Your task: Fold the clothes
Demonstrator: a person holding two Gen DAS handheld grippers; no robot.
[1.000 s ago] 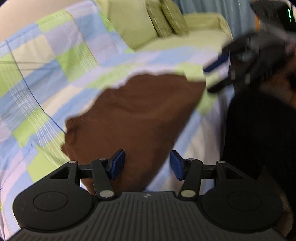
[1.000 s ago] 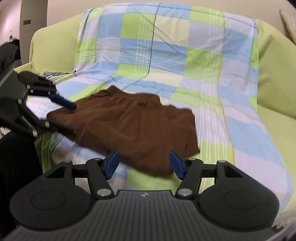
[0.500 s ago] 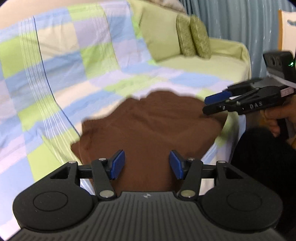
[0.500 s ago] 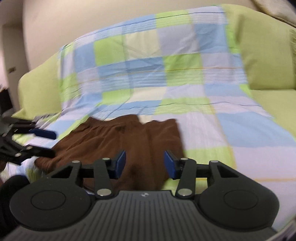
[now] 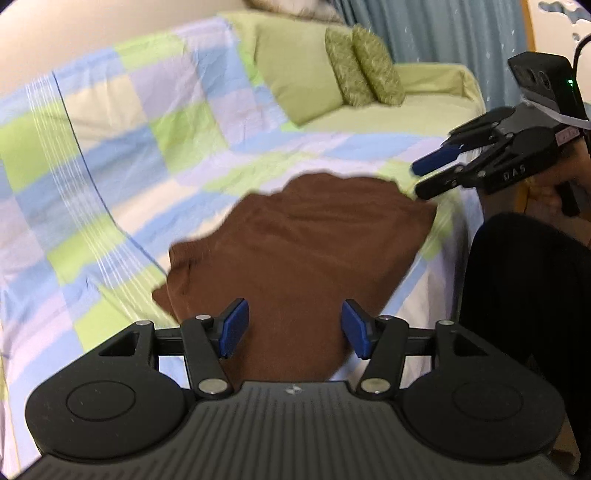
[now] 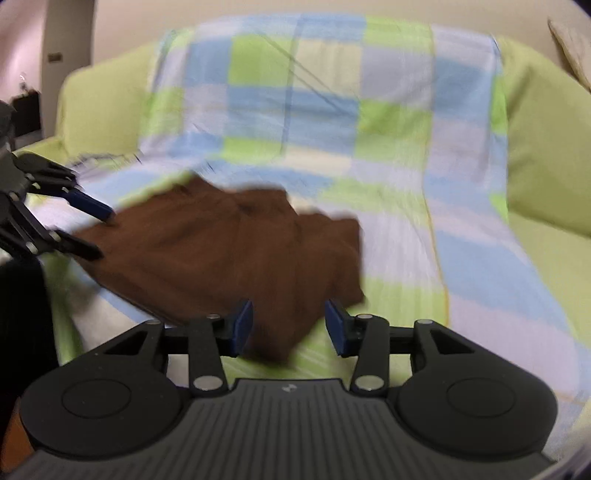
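A brown garment [image 5: 303,251] lies spread on a checked sheet [image 5: 110,155] that covers a sofa seat. My left gripper [image 5: 293,330] hovers open over its near edge, blue pads apart with nothing between them. In the right wrist view the same brown garment [image 6: 229,254] looks rumpled, and my right gripper [image 6: 289,328] is open just above its near corner. The right gripper [image 5: 428,177] also shows in the left wrist view at the garment's far right corner. The left gripper [image 6: 88,230] appears at the left in the right wrist view, open beside the cloth.
The green sofa [image 6: 546,147] has a backrest and armrests around the sheet. Two patterned cushions [image 5: 364,66] lean at its far end, with a curtain [image 5: 461,33] behind. A person's dark-clothed leg [image 5: 524,295] stands close at the right of the seat.
Both grippers have shifted their aim and stayed open. The right gripper has come down closer to the garment's near corner, and its view is blurred by motion. The garment lies much as before.
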